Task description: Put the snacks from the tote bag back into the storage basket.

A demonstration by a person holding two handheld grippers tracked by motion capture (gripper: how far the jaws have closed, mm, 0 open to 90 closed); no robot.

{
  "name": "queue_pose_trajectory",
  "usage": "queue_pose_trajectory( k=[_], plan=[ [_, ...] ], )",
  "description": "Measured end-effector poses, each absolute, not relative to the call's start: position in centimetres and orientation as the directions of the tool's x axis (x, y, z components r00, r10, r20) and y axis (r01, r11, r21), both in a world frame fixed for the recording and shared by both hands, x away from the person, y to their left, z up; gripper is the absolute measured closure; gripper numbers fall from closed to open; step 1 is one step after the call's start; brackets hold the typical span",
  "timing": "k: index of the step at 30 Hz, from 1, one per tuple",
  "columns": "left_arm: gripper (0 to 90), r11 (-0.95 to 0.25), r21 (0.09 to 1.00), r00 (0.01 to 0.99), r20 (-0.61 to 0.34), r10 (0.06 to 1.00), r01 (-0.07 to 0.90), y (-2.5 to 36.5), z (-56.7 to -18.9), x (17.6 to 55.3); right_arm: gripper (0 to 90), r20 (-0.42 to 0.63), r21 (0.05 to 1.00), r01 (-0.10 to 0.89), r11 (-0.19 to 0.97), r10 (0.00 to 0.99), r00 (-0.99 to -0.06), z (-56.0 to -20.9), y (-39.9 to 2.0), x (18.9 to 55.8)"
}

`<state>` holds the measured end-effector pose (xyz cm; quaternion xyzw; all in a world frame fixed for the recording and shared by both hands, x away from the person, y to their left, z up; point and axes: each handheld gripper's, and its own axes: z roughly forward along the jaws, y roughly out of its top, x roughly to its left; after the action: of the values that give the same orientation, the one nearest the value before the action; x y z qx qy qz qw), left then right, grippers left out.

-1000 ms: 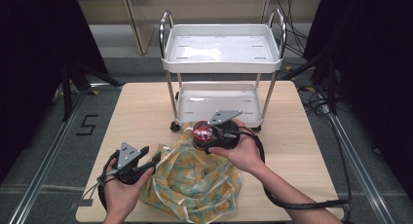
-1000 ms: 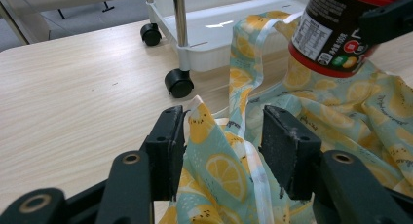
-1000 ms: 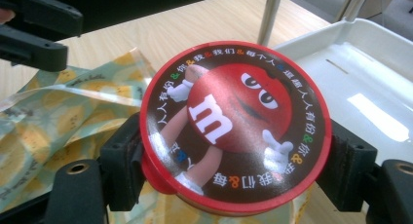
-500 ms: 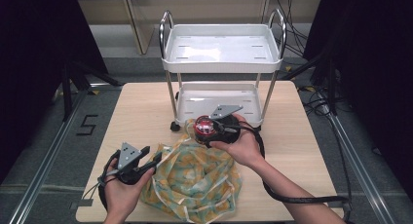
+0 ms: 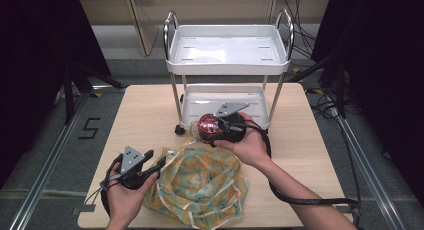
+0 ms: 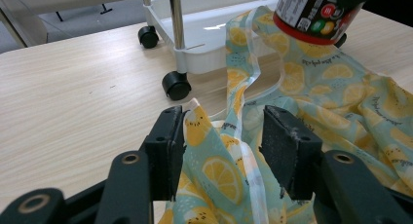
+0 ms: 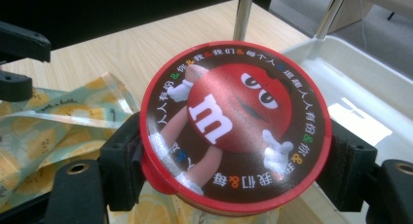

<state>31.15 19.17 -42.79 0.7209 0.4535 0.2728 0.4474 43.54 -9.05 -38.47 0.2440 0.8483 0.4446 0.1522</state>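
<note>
High view: the right gripper [image 5: 212, 126] hugs the candy tub [image 5: 208, 124] at 12 o'clock above the lemon bag [image 5: 200, 182]; left gripper view: the left gripper [image 6: 221, 136] pinches the bag's edge; right gripper view: the tub's lid [image 7: 234, 124] sits between both jaws.

Candy tub [image 6: 316, 14] cut off by the top edge of the left gripper view, lid out of frame; small print on its label too blurred to read. In the right gripper view, tub body hidden beneath its own lid [image 7: 236, 121]. In the high view, bag [image 5: 200, 182] partly covered at lower left by the left gripper [image 5: 150, 165].
</note>
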Motion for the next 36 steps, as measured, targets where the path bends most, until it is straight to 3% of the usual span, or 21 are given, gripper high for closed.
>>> queue_pose_trajectory(
  k=[14,36],
  plan=[
    [50.3,-0.192,0.894,0.445,-0.009,0.896,0.405,19.1,-42.8,31.2,26.4,-0.061,0.847,0.273,0.456,0.592,-0.804,-36.3,-9.9,44.7],
    [50.2,-0.175,0.896,0.437,-0.023,0.899,0.408,19.1,-42.8,31.1,26.4,-0.063,0.838,0.298,0.457,0.624,-0.779,-37.9,-9.2,46.7]
  ],
)
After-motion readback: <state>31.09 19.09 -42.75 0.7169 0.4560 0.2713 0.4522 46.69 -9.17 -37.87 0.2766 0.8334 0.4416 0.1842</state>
